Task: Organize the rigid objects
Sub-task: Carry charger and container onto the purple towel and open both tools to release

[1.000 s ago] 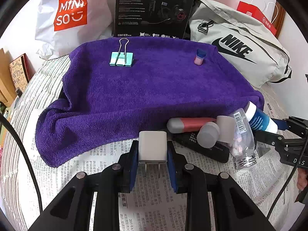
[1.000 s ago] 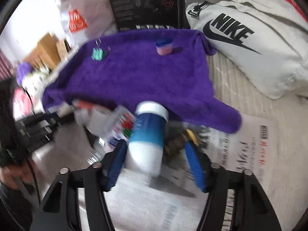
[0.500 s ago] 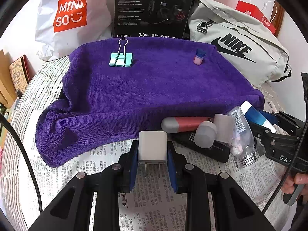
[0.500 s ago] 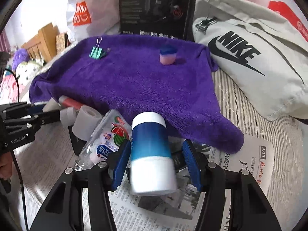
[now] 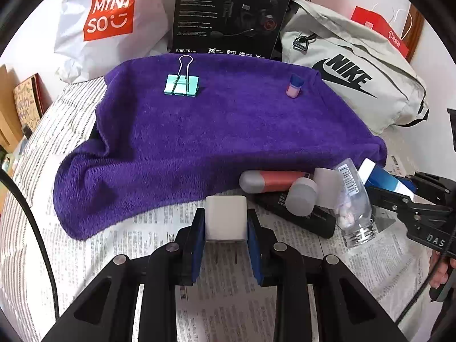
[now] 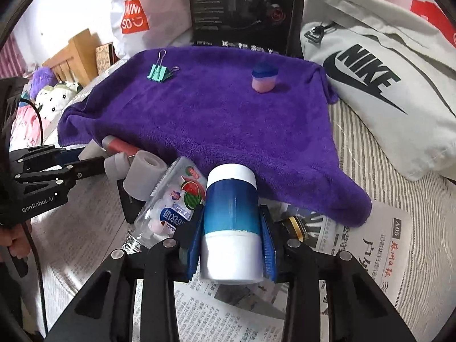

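Tongs, left (image 5: 226, 229): closed on a white plug-in charger cube (image 5: 225, 217), blue pads pressed to its two sides, metal prongs pointing back toward the camera; held over the newspaper (image 5: 159, 228) just in front of the near edge of the purple towel (image 5: 213, 131).

Tongs, right (image 6: 231, 235): jaws closing around a blue-and-white cylindrical bottle (image 6: 231, 213), blue pads against both flanks of its body; the bottle lies along the tongs, its white cap end toward the towel. The same bottle shows at the right edge of the left wrist view, in the other tongs.

Pile beside the bottle, on newspaper at the towel's near edge: clear plastic bottle (image 6: 171, 208) with a watermelon label and pale tablets inside, lying on its side and touching the blue-and-white bottle; frosted grey cap (image 6: 145, 175); red tube with grey end (image 5: 270, 181); second grey cap (image 5: 301, 201); long black item (image 5: 299, 216) underneath, type unclear.

On the towel, far end: teal binder clip (image 5: 181, 88) with wire handles, at left; small pink container with blue lid (image 5: 295, 85), upright, at right, well apart from the clip.

Behind the towel: white MINISO shopping bag (image 5: 111, 20), black Edifier headset box (image 5: 230, 14), grey Nike bag (image 5: 353, 77), red paper bag (image 5: 379, 31).

Support: bed with striped sheet (image 6: 370, 148).
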{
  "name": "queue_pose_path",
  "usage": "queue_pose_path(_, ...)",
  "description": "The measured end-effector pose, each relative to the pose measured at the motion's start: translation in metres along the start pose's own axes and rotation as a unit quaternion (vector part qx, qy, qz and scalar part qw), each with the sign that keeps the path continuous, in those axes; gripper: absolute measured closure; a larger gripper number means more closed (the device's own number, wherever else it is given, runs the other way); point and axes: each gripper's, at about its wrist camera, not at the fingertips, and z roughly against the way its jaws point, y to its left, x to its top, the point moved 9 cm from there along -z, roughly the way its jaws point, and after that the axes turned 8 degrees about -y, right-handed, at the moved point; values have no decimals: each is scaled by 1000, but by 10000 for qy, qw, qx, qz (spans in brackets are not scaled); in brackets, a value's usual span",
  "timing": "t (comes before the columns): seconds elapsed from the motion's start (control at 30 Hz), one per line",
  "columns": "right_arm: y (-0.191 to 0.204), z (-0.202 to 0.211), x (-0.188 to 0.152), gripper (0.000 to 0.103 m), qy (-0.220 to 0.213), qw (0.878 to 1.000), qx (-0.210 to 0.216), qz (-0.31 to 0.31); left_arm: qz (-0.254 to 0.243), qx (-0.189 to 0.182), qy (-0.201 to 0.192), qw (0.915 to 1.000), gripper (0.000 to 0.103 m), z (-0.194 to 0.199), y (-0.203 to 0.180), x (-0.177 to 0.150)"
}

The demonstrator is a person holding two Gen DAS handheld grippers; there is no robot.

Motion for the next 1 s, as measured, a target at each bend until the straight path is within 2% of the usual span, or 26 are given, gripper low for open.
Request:
queue_pose_path(0.17, 0, 15, -5, 67, -96, 9996, 193, -179, -85, 52, 72, 9999, 77, 4, -1, -4)
queue_pose_path(0.3, -1, 13, -16, 67, 10, 9997, 140, -200, -152, 103, 106, 9998, 77, 6, -1, -7)
queue_pose_path(0.47, 3, 12, -16, 66, 45, 9999, -26, 116, -286, 233, 147, 9992, 77, 5, -3, -7)
queue_pose_path(0.63, 2, 10, -12, 67, -7, 9998, 21, 187, -234, 210, 166, 9994, 77, 12, 1, -6)
queue_pose_path(1.0, -4, 40, -5, 67, -274, 9993, 239, -107, -194, 83, 22, 9998, 77, 42, 9, 8)
